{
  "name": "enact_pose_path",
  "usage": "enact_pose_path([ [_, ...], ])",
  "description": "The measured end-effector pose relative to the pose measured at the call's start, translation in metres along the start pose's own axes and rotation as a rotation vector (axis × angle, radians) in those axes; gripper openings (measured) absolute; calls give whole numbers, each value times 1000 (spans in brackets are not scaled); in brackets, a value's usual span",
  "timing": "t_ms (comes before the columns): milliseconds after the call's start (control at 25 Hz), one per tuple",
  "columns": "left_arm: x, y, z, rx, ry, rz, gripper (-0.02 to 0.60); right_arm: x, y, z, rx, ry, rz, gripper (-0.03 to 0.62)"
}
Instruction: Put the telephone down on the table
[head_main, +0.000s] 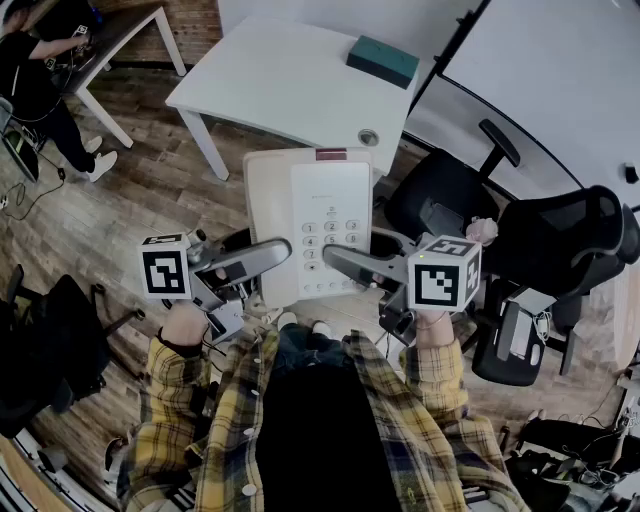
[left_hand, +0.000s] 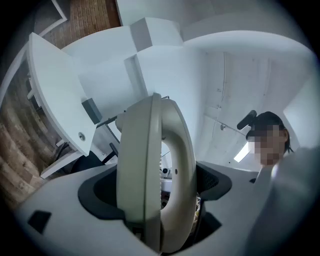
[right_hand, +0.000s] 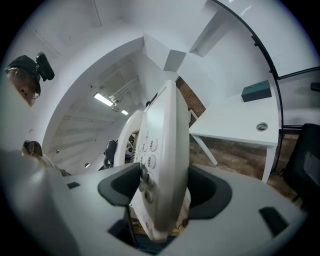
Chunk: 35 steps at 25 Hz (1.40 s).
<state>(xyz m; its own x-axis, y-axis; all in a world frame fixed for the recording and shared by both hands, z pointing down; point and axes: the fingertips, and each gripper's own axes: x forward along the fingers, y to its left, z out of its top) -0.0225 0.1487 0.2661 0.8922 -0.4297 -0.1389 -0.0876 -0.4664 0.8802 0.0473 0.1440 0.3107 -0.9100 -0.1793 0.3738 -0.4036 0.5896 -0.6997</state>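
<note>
In the head view's centre, the left gripper (head_main: 268, 256) and the right gripper (head_main: 343, 262), jaws spread wide, each clamp one side of the cream telephone (head_main: 322, 215). It is held over the wooden floor (head_main: 120, 210), below the white table (head_main: 280, 85) with its teal box (head_main: 382, 60) at the top.

I'm standing in an office-like workspace. There is a white table (head_main: 290, 85) with a round cable grommet (head_main: 369, 137) in its top, black mesh-backed office chairs (head_main: 575, 235) and a wood-plank floor (head_main: 110, 215). Another person (head_main: 35, 75) works at a second desk (head_main: 135, 22) in the corner.
</note>
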Motion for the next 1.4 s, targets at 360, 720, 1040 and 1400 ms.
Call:
enact_pose_path([
  [360,-14,-5,2,-10,13,-21,402,8,12,-2,12,-17,-15,276],
  [720,-36,-2,6,-22,45,-37,402,27,24,-8,31,-40,-38,276],
  [1040,-43,5,14,-45,37,-44,402,38,23,-4,42,-30,-48,276],
  [1400,-30,27,36,-28,41,-26,402,49,-4,16,46,-27,-29,276],
])
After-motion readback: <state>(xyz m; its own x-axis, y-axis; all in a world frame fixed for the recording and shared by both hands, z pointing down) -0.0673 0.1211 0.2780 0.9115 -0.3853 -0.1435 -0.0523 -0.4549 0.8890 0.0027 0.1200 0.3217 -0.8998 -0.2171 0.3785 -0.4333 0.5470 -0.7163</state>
